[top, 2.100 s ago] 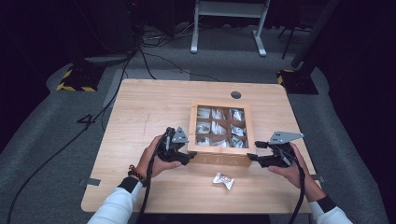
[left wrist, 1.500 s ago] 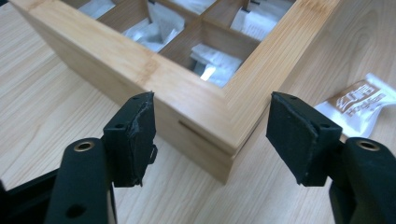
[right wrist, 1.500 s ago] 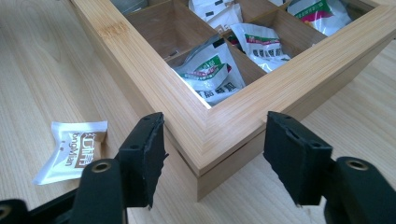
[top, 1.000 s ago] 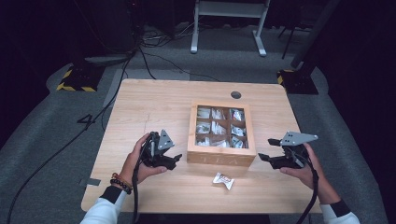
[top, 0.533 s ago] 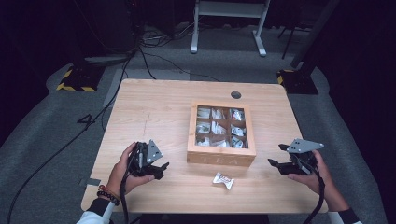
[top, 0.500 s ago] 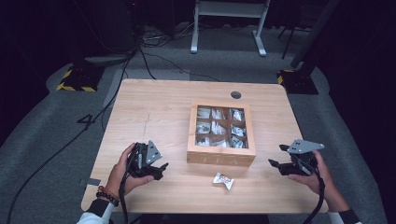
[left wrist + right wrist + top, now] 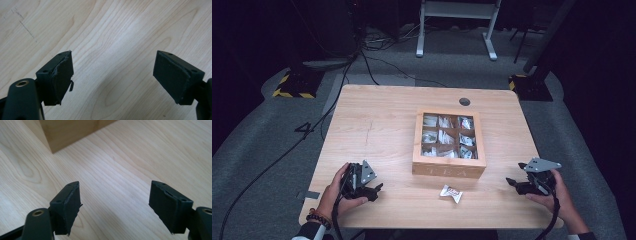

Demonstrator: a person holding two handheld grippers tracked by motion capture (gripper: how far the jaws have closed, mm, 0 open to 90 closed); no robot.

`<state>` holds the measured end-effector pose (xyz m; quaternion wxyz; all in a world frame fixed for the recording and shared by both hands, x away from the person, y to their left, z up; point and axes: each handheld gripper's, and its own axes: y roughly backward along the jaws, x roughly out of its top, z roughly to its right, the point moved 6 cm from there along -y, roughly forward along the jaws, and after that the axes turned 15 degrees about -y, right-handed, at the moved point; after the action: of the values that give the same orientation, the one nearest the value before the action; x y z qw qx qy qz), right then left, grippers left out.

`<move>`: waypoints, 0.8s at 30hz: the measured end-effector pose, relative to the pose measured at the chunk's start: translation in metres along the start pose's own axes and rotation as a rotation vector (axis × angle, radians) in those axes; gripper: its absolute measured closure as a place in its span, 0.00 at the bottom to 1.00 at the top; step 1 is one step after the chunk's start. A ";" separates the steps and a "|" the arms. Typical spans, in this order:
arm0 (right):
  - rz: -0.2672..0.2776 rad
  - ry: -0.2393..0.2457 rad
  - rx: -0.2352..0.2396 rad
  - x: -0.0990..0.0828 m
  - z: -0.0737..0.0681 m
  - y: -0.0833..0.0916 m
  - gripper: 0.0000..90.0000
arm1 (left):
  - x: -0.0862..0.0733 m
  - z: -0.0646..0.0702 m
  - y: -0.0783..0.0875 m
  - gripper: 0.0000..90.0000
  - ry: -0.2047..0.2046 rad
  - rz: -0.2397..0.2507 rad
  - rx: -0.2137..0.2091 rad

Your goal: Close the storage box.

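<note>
Left gripper [image 7: 371,189]: jaws spread wide with nothing between them, bare wood grain seen beneath in the left gripper view; held low at the near left of the bench [image 7: 377,125], well apart from the box

Right gripper [image 7: 513,183]: jaws likewise spread and empty; in the right gripper view a corner of the wooden box [image 7: 72,132] is seen ahead and to the left; held at the near right of the bench, pointing inward

Wrapped sweet [image 7: 451,193]: one loose piece, white wrapper with twisted ends, lying flat on the bench just in front of the box's near wall, between the two grippers and somewhat nearer the right one

Wooden box [image 7: 449,167]: nine compartments in three rows, each seen to hold pale wrapped pieces; a lid or pane cannot be told

Step judged in hand: the loose sweet is to be picked up. It is best approached by the right gripper from above, jaws lowered either side of the wrapper's body rather than its twisted ends, closed gently so it is not crushed or flicked away, then lifted clear of the box wall
</note>
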<state>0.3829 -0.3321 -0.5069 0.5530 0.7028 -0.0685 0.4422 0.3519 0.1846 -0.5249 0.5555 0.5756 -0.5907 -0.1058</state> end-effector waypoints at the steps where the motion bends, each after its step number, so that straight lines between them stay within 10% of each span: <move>1: -0.001 -0.008 -0.004 -0.003 0.002 0.000 0.28 | -0.004 -0.001 -0.001 0.19 0.024 -0.003 -0.013; 15: 0.026 -0.212 0.043 -0.046 0.029 -0.003 0.27 | -0.045 -0.008 0.000 0.19 0.219 0.081 -0.095; 24: 0.063 -0.251 0.019 -0.051 0.034 -0.002 0.23 | -0.051 -0.009 0.001 0.18 0.206 0.109 -0.090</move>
<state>0.3726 -0.3798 -0.5438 0.5193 0.7553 -0.1550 0.3686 0.3439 0.2306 -0.5478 0.6437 0.5250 -0.5553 -0.0423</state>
